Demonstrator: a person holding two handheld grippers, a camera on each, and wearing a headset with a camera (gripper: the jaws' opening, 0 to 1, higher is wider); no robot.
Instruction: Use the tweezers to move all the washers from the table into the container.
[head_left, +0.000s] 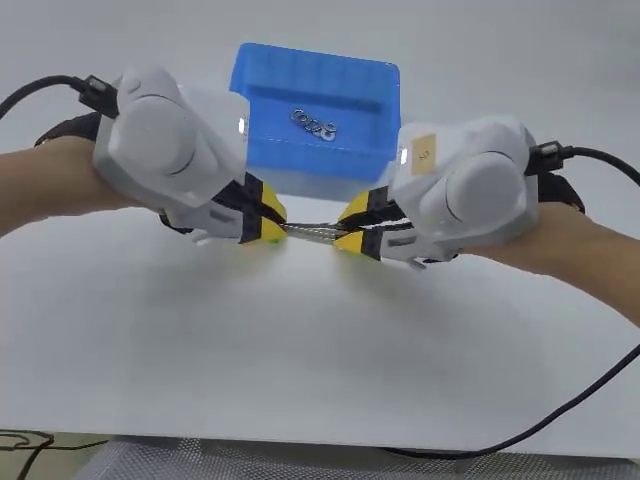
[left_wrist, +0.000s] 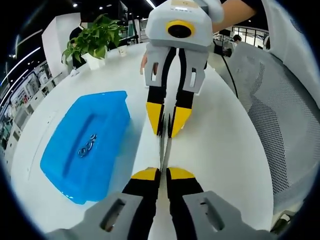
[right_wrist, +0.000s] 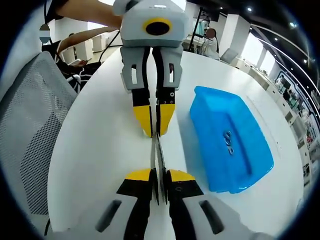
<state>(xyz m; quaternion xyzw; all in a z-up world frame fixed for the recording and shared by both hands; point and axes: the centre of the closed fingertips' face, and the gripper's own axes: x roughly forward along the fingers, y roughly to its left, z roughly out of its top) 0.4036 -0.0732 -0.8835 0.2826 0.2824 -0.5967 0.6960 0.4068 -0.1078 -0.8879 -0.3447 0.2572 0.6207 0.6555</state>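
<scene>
Slim metal tweezers span the gap between my two grippers, which face each other tip to tip above the white table. My left gripper is shut on one end and my right gripper is shut on the other. In the left gripper view the tweezers run from my left gripper up to the right gripper. The right gripper view has my right gripper, the tweezers and the left gripper. Behind them stands a blue container with several washers inside.
The container sits just beyond the gripper tips, with the washers on its floor. A potted plant stands at the far table end. A mesh chair is by the near edge. Cables trail off the front.
</scene>
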